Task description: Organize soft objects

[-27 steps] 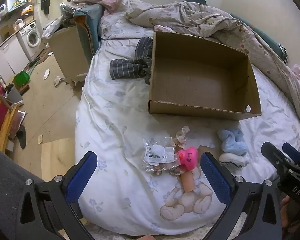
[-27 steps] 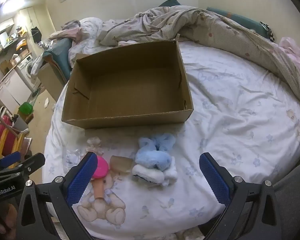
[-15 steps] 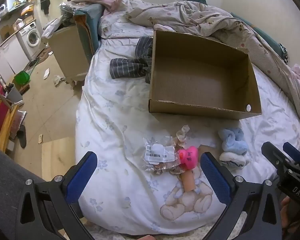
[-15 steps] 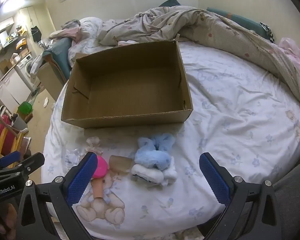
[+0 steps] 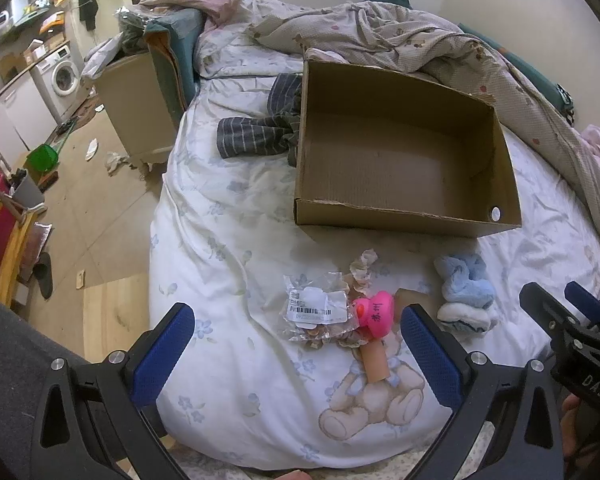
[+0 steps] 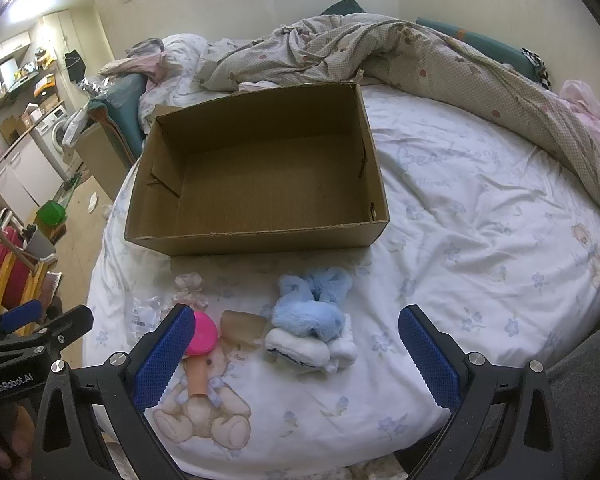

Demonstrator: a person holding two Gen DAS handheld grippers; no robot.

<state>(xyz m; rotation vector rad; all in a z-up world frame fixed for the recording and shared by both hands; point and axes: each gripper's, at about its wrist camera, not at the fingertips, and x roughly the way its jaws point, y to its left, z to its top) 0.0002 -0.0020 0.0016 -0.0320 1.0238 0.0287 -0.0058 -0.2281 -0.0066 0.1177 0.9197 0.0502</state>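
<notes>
Nothing organized yet, judging by the layout: open brown cardboard box (image 6: 260,176) on the white floral bed sheet (image 6: 480,248) shows a bare bottom, all small items outside it, just in front of its near wall

Left to right along the front of the bed:
- left claw (image 5: 296,354) spread wide, nothing between its blue pads, hovering over the near edge of the bed
- clear crinkly plastic bag with a white barcode label (image 5: 318,310), flat on the sheet, some small pinkish ruffled fabric bits (image 5: 362,264) just behind it
- pink round rubbery toy on a tan stem (image 5: 374,316), touching the bag's right edge, lying over the printed teddy bear
- tan translucent soft piece (image 6: 242,324), between pink toy and plush
- fluffy light-blue and white plush bundle (image 6: 312,328), near the box's front right corner
- right claw (image 6: 296,354) also spread wide and holding nothing, plush bundle roughly centred between its pads but farther ahead

Left to do, apparently: everything — each soft item to be picked and dropped in the box. Plush looks the likeliest first pick for the right claw. Dark striped garment (image 5: 260,136) against the box's left wall, unclear whether part of the job
</notes>
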